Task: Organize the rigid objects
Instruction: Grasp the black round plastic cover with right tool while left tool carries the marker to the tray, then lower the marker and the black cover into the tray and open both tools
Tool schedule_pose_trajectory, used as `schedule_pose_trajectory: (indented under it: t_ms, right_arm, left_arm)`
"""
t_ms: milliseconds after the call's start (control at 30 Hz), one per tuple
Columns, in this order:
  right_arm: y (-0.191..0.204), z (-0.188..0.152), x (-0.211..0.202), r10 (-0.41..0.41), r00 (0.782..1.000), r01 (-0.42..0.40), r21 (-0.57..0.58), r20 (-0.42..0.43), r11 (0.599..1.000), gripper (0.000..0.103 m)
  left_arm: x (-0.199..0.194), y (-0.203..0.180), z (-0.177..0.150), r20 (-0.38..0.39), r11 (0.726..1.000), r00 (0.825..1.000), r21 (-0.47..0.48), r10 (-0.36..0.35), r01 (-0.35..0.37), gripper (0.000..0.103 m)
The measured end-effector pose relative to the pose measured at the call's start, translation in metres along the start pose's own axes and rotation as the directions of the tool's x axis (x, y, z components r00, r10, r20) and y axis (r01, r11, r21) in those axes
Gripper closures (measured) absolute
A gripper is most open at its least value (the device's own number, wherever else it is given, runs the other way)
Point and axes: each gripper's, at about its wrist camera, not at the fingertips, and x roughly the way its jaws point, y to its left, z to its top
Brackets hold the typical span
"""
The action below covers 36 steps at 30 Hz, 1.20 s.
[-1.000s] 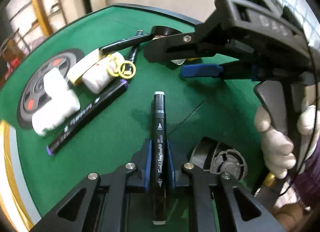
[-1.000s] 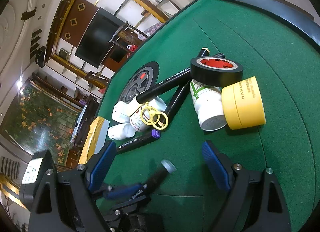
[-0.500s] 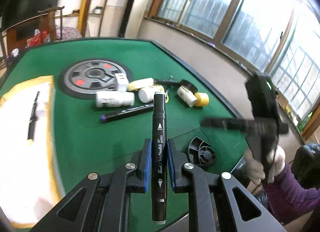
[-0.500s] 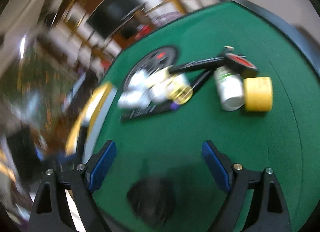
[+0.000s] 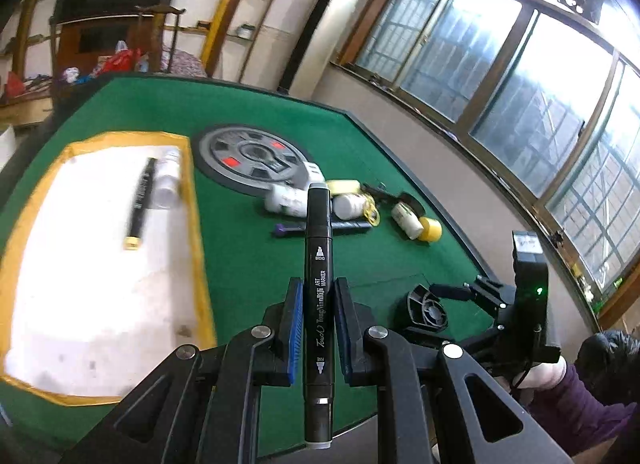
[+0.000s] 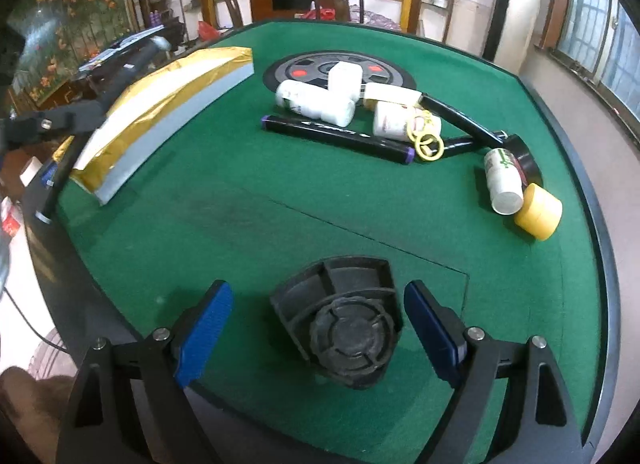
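Between left jaws, black marker (image 5: 318, 304).

the left gripper (image 5: 318, 328) was built of matte black plastic, its two angular arms cut with triangular openings and pinned with round silver screws. each finger carried a ribbed blue pad (image 5: 295, 330) on its inner face. the right gripper (image 6: 318, 330) had the same black frame, the same silver screws near the finger roots and smooth, deep blue pads (image 6: 206, 330). seen from the left wrist view, the right gripper's body was a black block with a small green light and a pale label on top, with a thin black cable beneath. the right hand (image 5: 540, 374) wore a whitish glove, and a purple sleeve (image 5: 576, 412) covered the arm.
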Motion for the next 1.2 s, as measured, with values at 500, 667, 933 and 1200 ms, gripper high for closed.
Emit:
schedule_pose_trajectory:
  t_ms: [500, 667, 933, 1200]
  right_arm:
    - [0.002, 0.054, -0.037, 0.172, 0.977, -0.191, 0.157, 0.129, 0.969, 0.038]
    - [0.031, 0.117, -0.037, 0.32, 0.933, -0.345, 0.154, 0.164, 0.926, 0.038]
    - [0.096, 0.223, 0.031, 0.438, 0.895, -0.445, 0.205, 0.082, 0.872, 0.038]
    - [0.143, 0.266, 0.133, 0.47, 0.882, -0.43, 0.35, -0.035, 0.832, 0.038]
  left_arm:
    - [-0.018, 0.082, 0.044, 0.018, 0.981, 0.982, -0.061, 0.187, -0.186, 0.089]
    - [0.008, 0.125, 0.074, -0.042, 0.964, 0.97, -0.115, 0.238, -0.242, 0.089]
    - [0.063, 0.183, 0.098, -0.146, 0.929, 0.946, -0.197, 0.288, -0.313, 0.089]
    - [0.089, 0.226, 0.096, -0.204, 0.895, 0.938, -0.298, 0.279, -0.331, 0.089]
